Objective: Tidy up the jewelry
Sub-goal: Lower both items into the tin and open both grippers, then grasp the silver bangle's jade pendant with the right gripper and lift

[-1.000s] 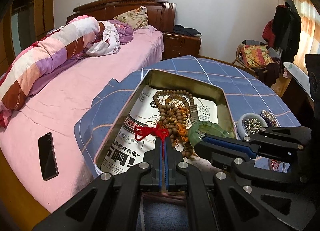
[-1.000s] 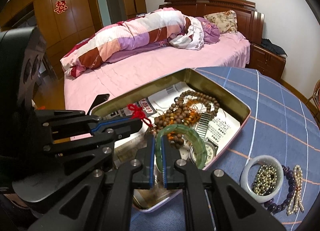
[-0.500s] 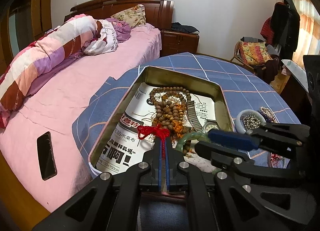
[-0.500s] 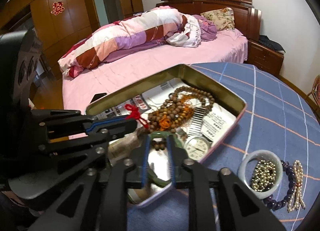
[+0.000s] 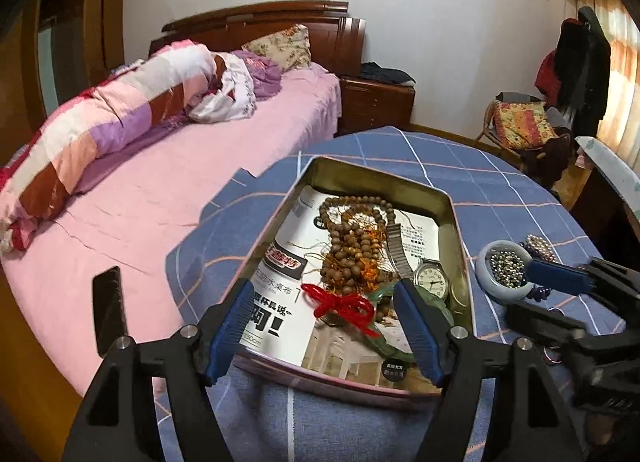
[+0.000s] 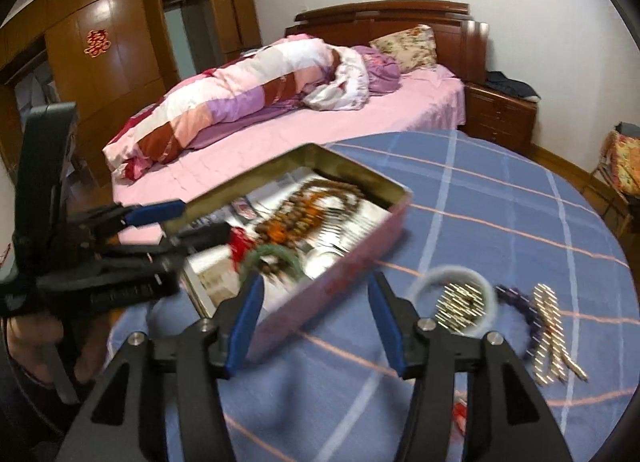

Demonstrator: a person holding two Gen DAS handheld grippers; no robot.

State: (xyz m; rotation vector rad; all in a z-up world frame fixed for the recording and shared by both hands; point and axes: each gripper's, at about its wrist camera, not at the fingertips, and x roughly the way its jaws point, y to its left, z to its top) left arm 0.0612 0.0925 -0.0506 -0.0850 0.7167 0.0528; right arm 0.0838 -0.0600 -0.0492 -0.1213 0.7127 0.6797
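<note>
A metal tin [image 5: 376,172] lined with printed paper holds a wooden bead necklace [image 5: 352,238], a wristwatch [image 5: 432,276], a red knotted cord [image 5: 340,304] and a green bangle [image 5: 434,308]. My left gripper [image 5: 322,302] hangs over the tin's near end. Its jaws are opening wide, with the red cord lying loose below them. My right gripper [image 6: 315,286] is beside the tin's pink wall [image 6: 360,262], jaws opening and nothing in them. The green bangle [image 6: 272,252] rests inside the tin. Right of the tin lie a pale bangle [image 6: 456,274], a metal bead chain [image 6: 460,306], purple beads [image 6: 516,298] and a gold chain [image 6: 548,322].
The tin stands on a round table with a blue checked cloth [image 5: 480,182]. A pink bed [image 5: 160,190] with a rolled quilt borders the table on the left, with a black phone [image 5: 108,310] on it. A nightstand [image 5: 376,106] and a chair [image 5: 520,130] with clothes stand behind.
Both grippers went from shut to open. The red cord dropped from the left one and the green bangle from the right one, both into the tin. The right gripper moved right, off the tin.
</note>
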